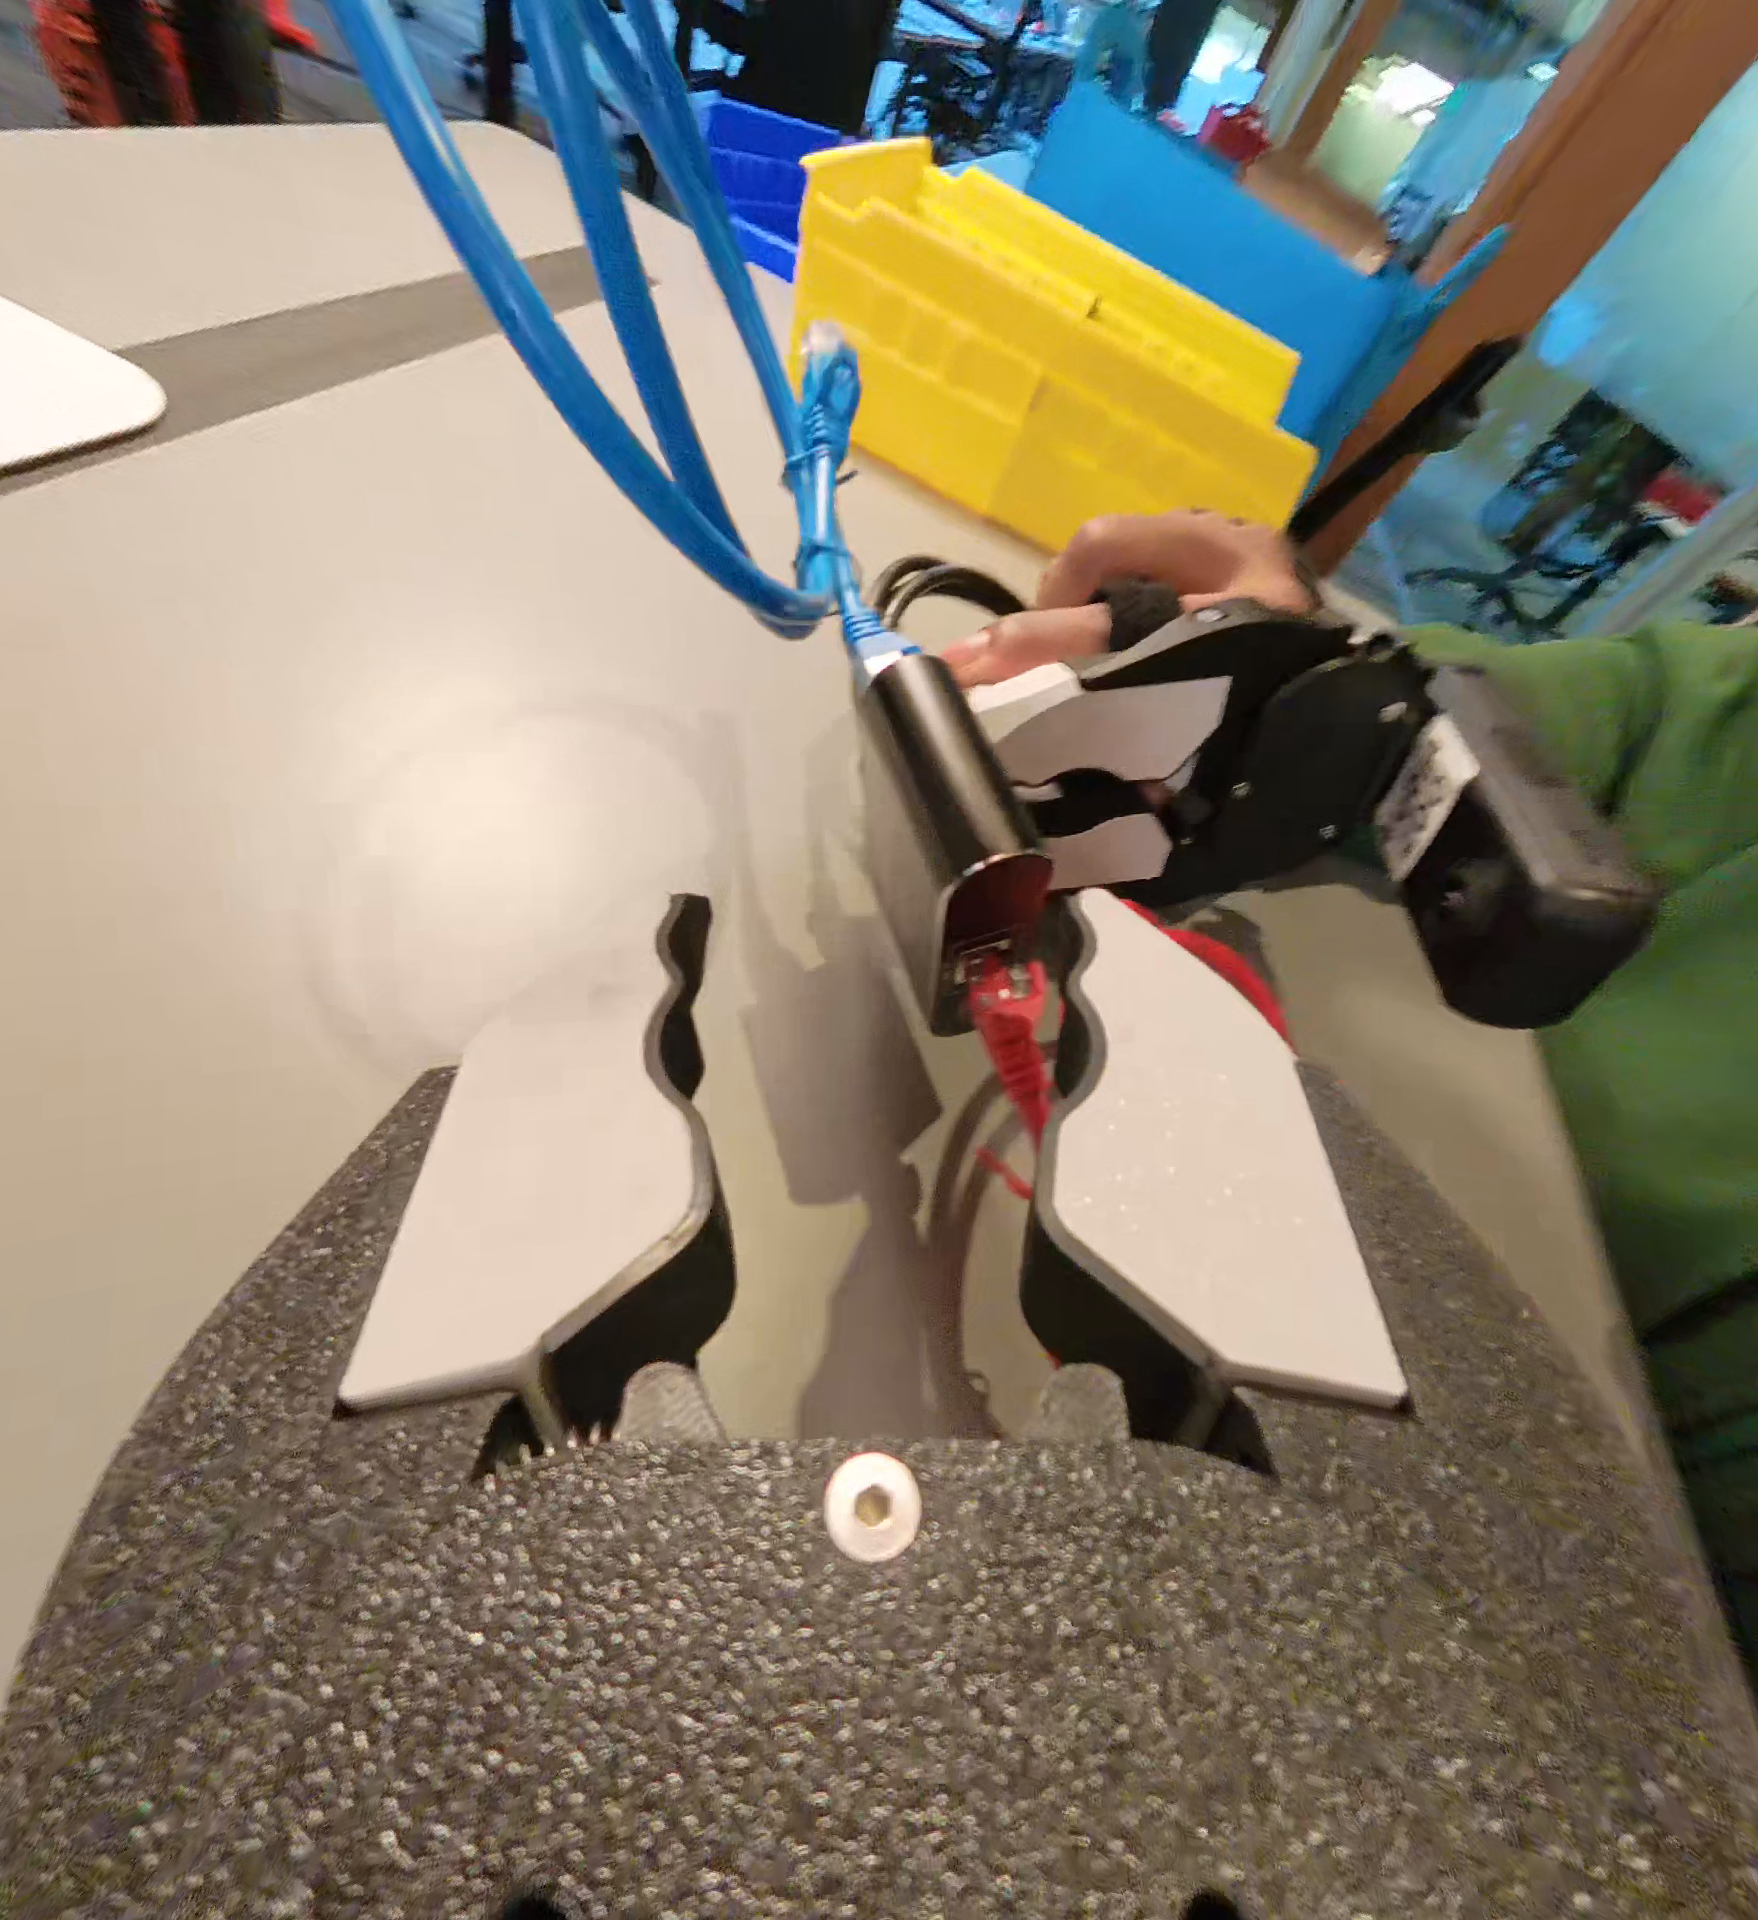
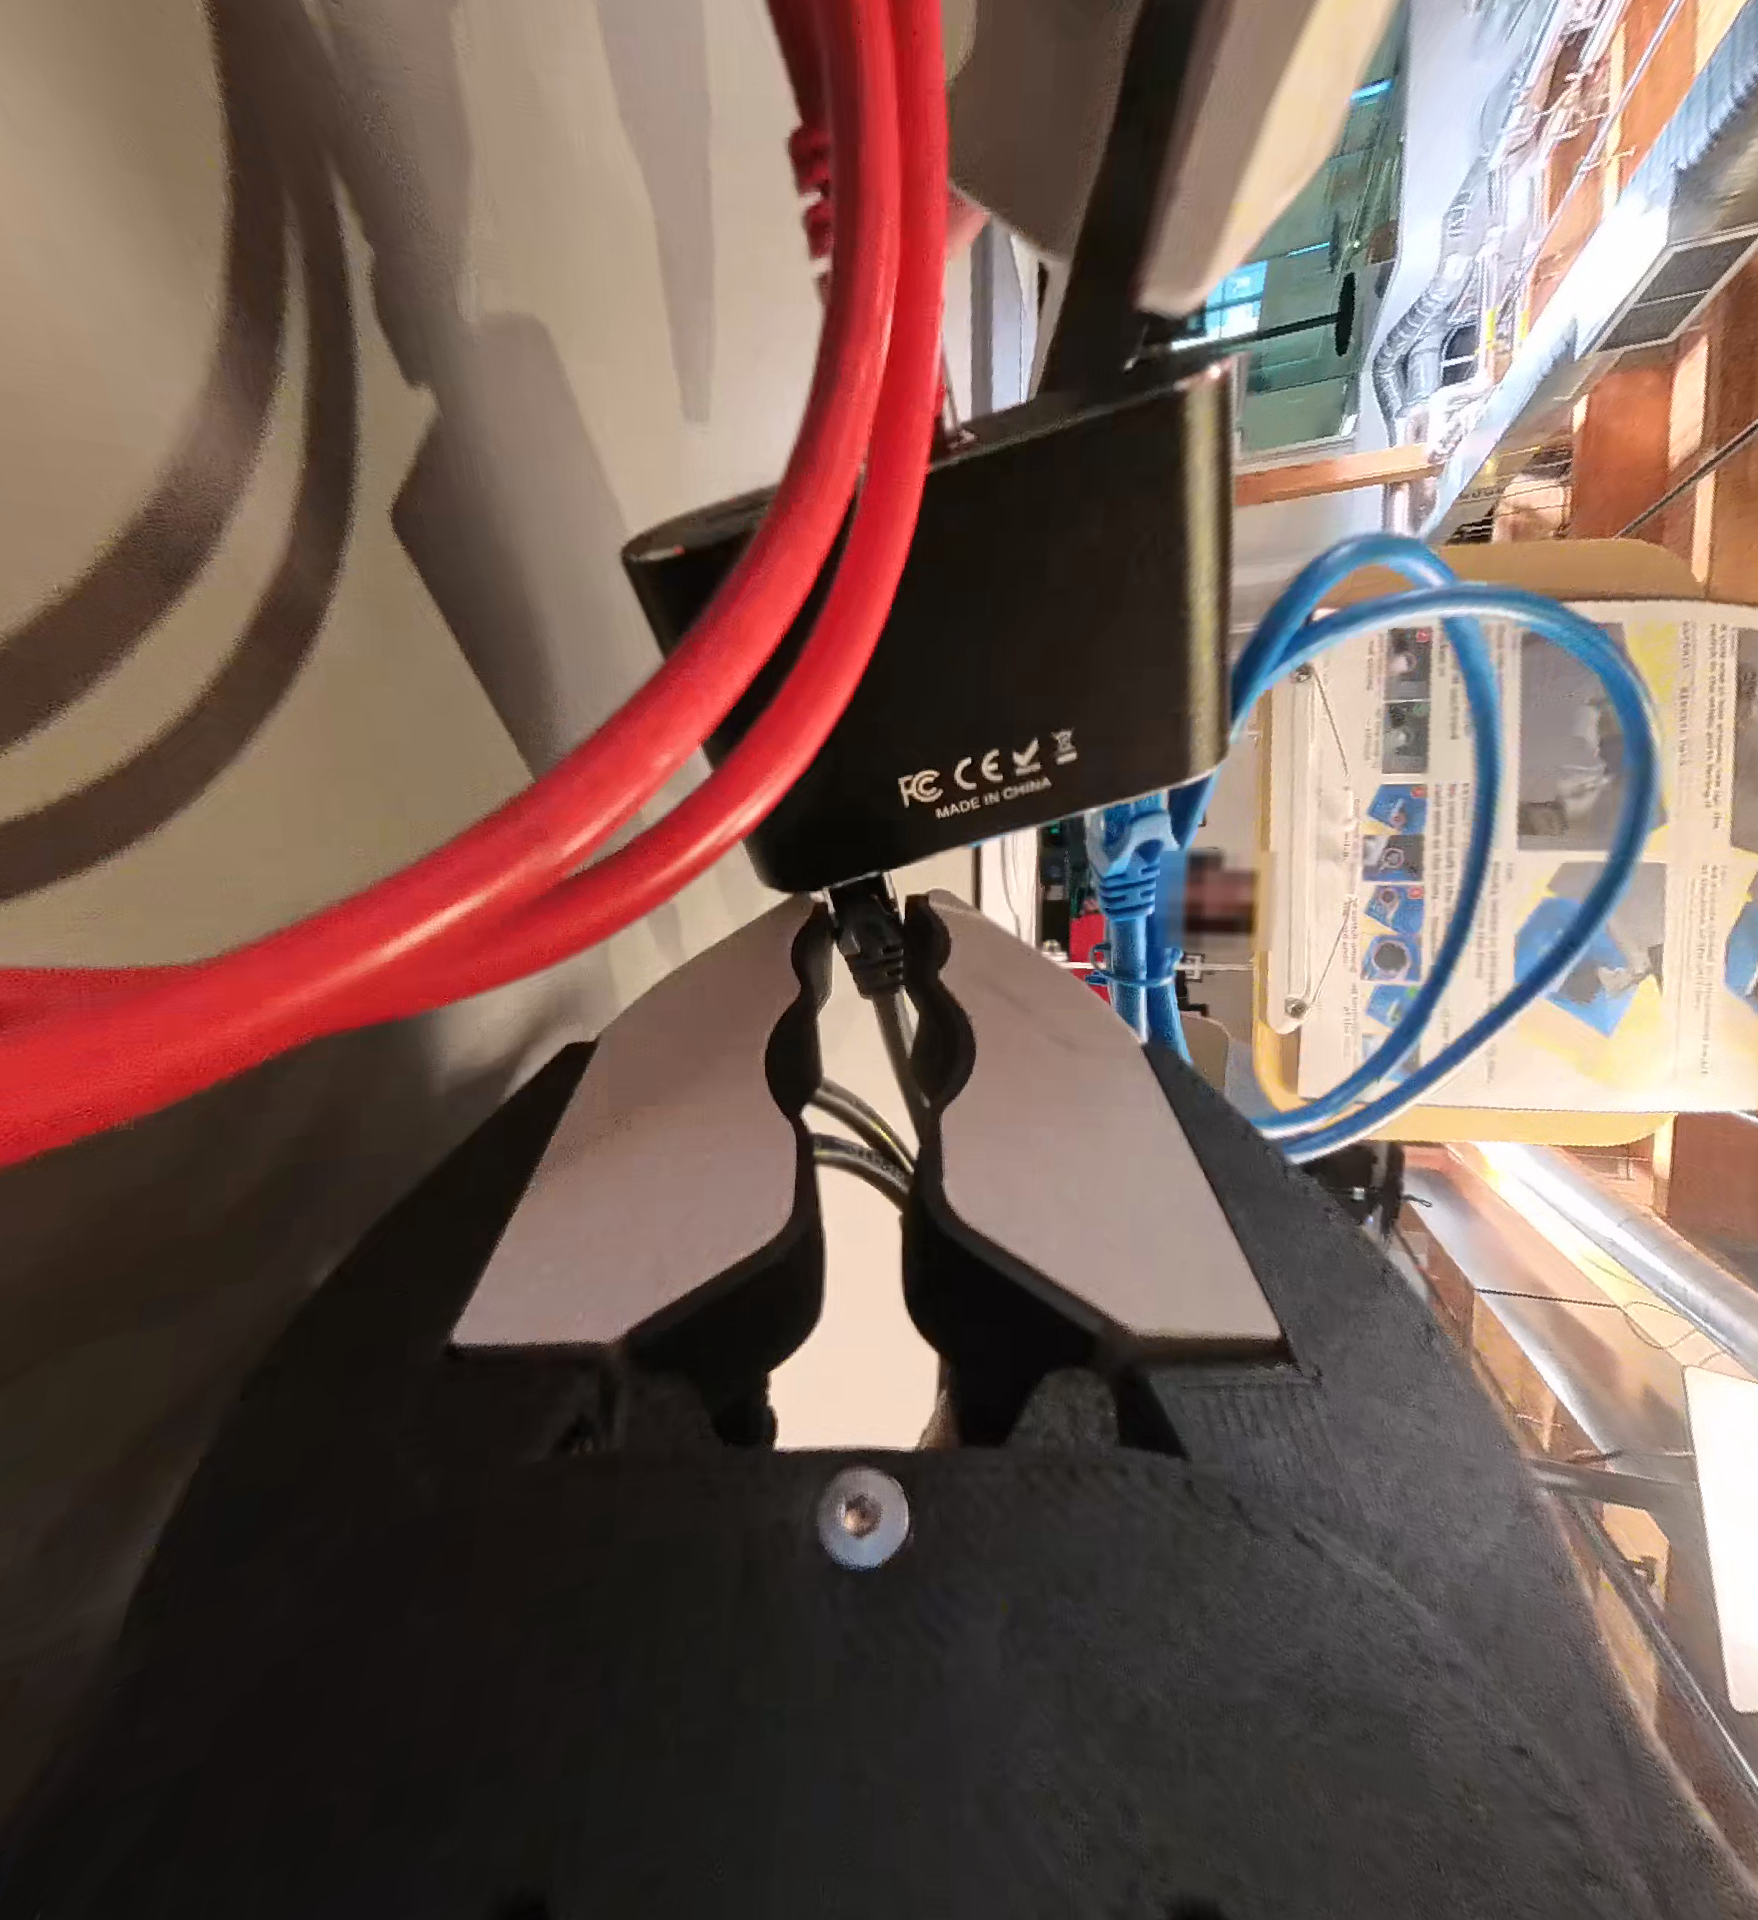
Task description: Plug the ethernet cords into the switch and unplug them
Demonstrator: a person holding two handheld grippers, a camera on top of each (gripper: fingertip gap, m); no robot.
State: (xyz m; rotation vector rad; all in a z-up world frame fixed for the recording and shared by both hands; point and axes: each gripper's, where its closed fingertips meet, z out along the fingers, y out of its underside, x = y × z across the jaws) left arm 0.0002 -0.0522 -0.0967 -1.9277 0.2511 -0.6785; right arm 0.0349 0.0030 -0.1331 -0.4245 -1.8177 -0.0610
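A black switch [image 1: 942,821] is lifted above the grey table [image 1: 283,779]. A blue cord [image 1: 636,343] is plugged into its far end, and that cord's other plug [image 1: 831,366] hangs free. A red cord's plug [image 1: 1005,1013] sits in the near end. My left gripper [image 1: 883,920] is open, with the switch's near end and the red plug between its tips, close to the right finger [image 1: 1197,1174]. My right gripper [image 2: 870,920], also in the left wrist view [image 1: 1036,790], is shut on a black plug [image 2: 873,951] seated in the switch [image 2: 1041,623]. Red cord loops [image 2: 563,821] cross in front.
A yellow bin [image 1: 1041,343] and a blue bin [image 1: 761,177] stand at the table's far edge. A white board [image 1: 13,384] lies at the far left. A hand [image 1: 1166,561] and a green sleeve [image 1: 1706,883] hold the right gripper. A printed sheet [image 2: 1602,831] hangs behind. Tip to tip, the grippers are about 8 cm apart.
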